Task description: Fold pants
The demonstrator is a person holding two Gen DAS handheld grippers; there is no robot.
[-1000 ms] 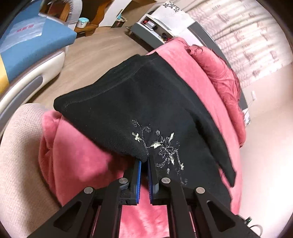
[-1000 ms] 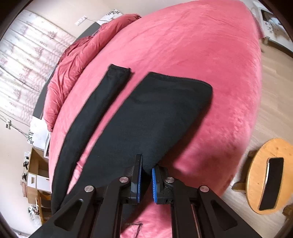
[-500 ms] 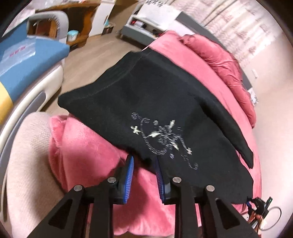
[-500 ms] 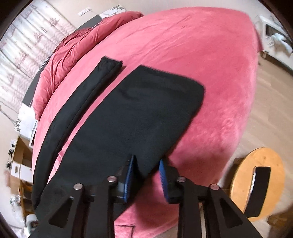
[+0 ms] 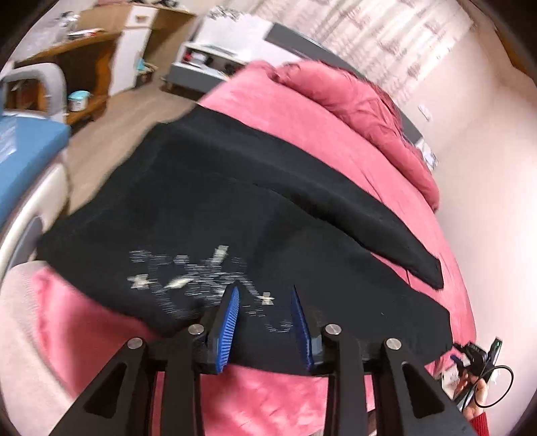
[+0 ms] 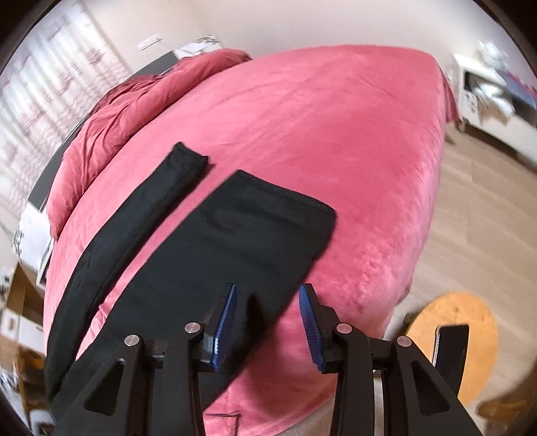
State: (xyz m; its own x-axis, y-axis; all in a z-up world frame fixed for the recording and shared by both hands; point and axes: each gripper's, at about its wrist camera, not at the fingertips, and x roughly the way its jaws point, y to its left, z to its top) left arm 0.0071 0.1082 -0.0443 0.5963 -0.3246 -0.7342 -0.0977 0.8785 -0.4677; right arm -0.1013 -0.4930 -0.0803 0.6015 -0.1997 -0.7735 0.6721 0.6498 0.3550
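Black pants [image 6: 214,255], silver embroidery, flat on pink bedspread

A bed [image 6: 319,110] under a pink plush cover fills the room's middle, with a crumpled red duvet [image 6: 141,97] heaped against its dark headboard [image 5: 312,43] below patterned pale curtains [image 5: 386,30]. Light wood flooring [image 6: 470,208] runs past a white low cabinet [image 6: 486,90]. A round wooden stool [image 6: 453,335] stands beside the bed, and a blue-cushioned seat [image 5: 23,154] sits near wooden shelving [image 5: 90,63].

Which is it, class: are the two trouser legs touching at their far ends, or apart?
Apart. The right wrist view shows a strip of pink blanket between the narrow leg and the wide leg.
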